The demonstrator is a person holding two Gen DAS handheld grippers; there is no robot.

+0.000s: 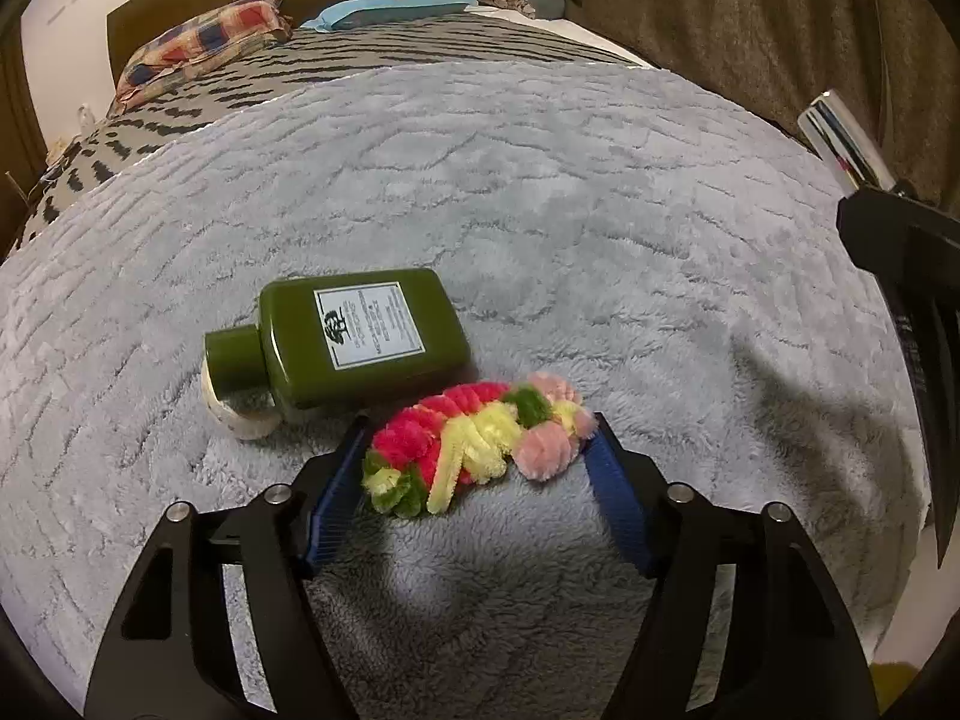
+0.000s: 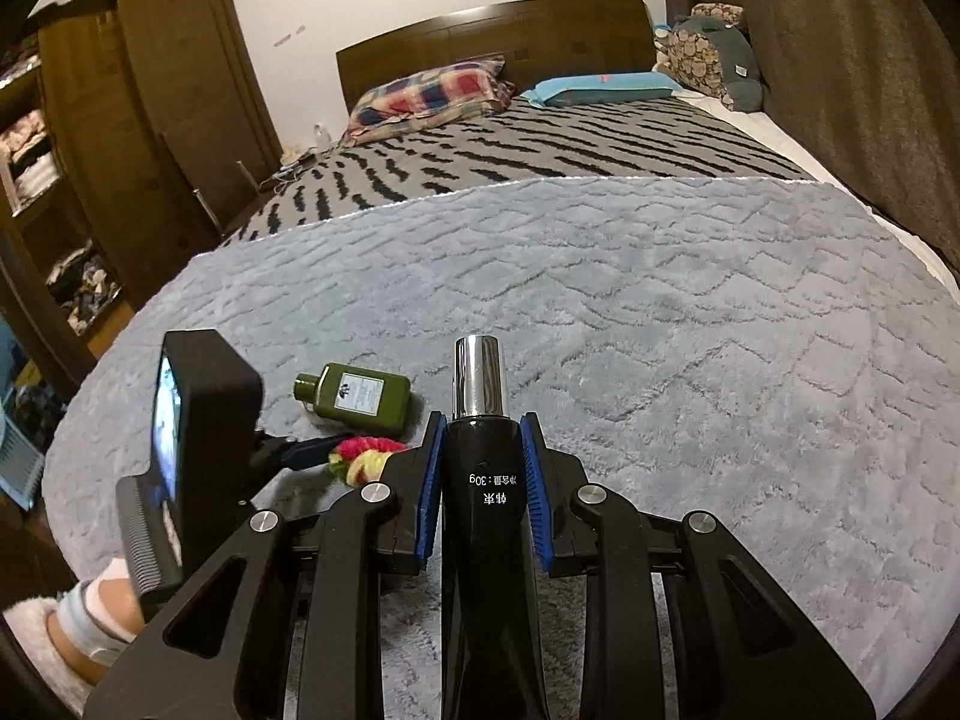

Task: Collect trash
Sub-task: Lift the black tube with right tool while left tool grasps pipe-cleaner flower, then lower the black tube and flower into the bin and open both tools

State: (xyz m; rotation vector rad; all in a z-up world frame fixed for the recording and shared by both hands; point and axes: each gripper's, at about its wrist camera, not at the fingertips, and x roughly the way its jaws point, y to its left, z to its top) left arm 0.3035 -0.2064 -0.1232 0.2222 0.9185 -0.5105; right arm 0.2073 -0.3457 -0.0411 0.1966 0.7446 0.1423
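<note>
Fuzzy pipe-cleaner bundle between half-open left gripper pads, contact unclear; right gripper clamps black tube.

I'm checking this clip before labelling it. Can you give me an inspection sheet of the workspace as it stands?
Surface: grey plush blanket spread over a bed.
Job's things: green bottle lying flat; pipe-cleaner bundle beside it; black tube with chrome cap.
Clutter: small white object under the bottle's neck, unclear.
Tongs: left tongs around the bundle, pads touching its ends; right tongs shut on the black tube.
Cables: nothing seen.
Surroundings: plaid pillow, wooden headboard, wardrobe, brown curtain.
</note>
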